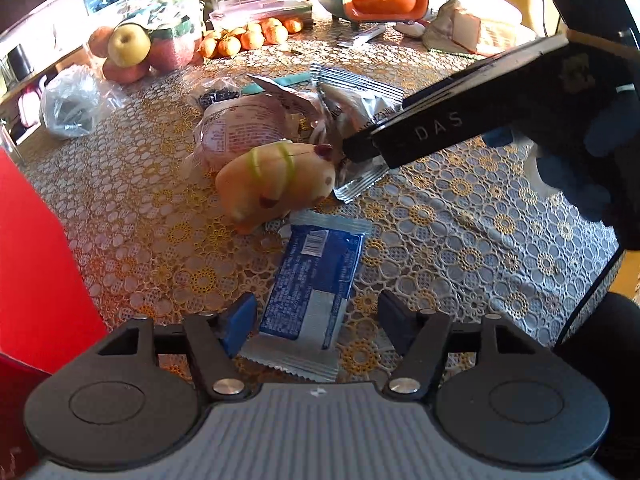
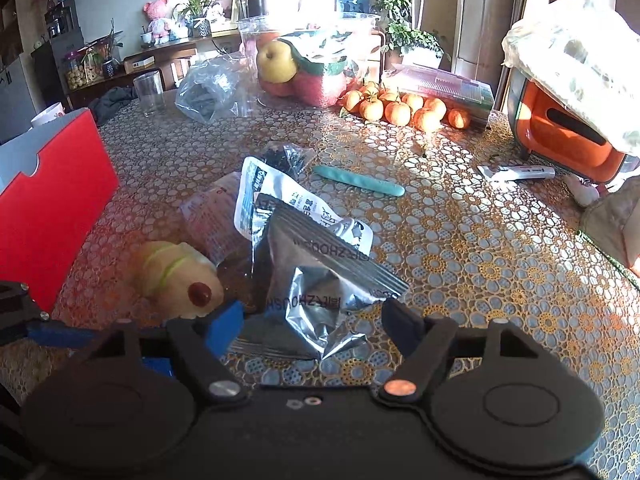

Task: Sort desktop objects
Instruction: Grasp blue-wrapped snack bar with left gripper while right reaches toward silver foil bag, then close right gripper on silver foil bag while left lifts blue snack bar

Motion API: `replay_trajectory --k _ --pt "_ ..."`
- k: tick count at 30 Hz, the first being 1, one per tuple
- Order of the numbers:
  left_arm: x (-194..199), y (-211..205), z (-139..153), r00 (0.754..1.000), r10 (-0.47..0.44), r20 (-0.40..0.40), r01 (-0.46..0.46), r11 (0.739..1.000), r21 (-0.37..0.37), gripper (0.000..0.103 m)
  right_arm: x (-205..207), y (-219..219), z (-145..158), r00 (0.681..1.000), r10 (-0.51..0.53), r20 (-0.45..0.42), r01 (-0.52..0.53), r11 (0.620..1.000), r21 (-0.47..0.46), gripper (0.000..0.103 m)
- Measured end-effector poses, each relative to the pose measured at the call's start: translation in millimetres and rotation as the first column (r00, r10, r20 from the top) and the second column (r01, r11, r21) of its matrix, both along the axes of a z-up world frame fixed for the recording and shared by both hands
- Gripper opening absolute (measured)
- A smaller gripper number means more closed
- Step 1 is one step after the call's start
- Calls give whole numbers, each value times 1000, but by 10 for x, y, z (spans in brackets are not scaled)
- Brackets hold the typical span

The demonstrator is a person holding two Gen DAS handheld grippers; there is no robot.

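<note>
Left wrist view: the left gripper (image 1: 316,320), fingers spread, hangs over the blue snack packet (image 1: 312,292) lying flat at lower centre on the counter (image 1: 460,240); it looks light and crinkly, best pinched across its width. Only this view shows that packet.

Right wrist view: the right gripper (image 2: 312,328), fingers apart, faces the silver foil packet (image 2: 320,280), likely slippery; a red box (image 2: 52,200) stands at left.

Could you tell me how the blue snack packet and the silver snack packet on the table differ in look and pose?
The blue snack packet lies flat and smooth on the tablecloth; the silver snack packet is crumpled and puffed up. The blue one is printed blue and white, the silver one shiny foil with dark lettering. The blue packet sits between the open left claw fingers, the silver one before the open right claw. Both are sealed packets with crimped ends.
</note>
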State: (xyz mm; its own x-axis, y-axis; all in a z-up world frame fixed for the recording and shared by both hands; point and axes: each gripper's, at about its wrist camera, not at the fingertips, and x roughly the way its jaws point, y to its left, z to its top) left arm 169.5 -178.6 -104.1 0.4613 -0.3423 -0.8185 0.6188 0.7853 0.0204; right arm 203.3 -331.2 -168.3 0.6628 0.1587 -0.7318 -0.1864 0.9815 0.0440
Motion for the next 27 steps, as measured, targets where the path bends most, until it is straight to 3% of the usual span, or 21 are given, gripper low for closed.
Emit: replay_trajectory --k 5,7,9,12,14,20,23,27 --pt "-14 11 1 1000 -2 9 3 1000 -14 61 54 -37 -78 999 -33 -39 35 998 56 67" --pt "-8 18 4 1000 1 2 -1 1000 -28 56 51 -45 -80 998 -36 -42 39 996 79 63" --pt "-8 10 11 1000 8 13 -8 1000 -25 42 40 -24 -64 999 -38 -37 41 996 74 59" --pt "-6 -6 17 1000 16 13 -16 1000 -24 38 32 -29 -56 998 -53 -42 56 995 82 55" --pt "-2 -12 20 1000 24 12 -24 999 -24 37 15 -35 -37 998 -52 -41 56 994 99 44" --pt "-19 -2 33 999 50 10 -50 998 -29 36 -52 -34 1 997 -65 -35 68 995 78 37" --pt "-34 21 53 998 62 1 -62 997 -37 36 -91 -70 35 997 -72 -31 74 994 82 27" --pt "-81 22 106 998 61 9 -61 997 -43 36 -175 -87 76 997 -70 -27 72 995 72 26"
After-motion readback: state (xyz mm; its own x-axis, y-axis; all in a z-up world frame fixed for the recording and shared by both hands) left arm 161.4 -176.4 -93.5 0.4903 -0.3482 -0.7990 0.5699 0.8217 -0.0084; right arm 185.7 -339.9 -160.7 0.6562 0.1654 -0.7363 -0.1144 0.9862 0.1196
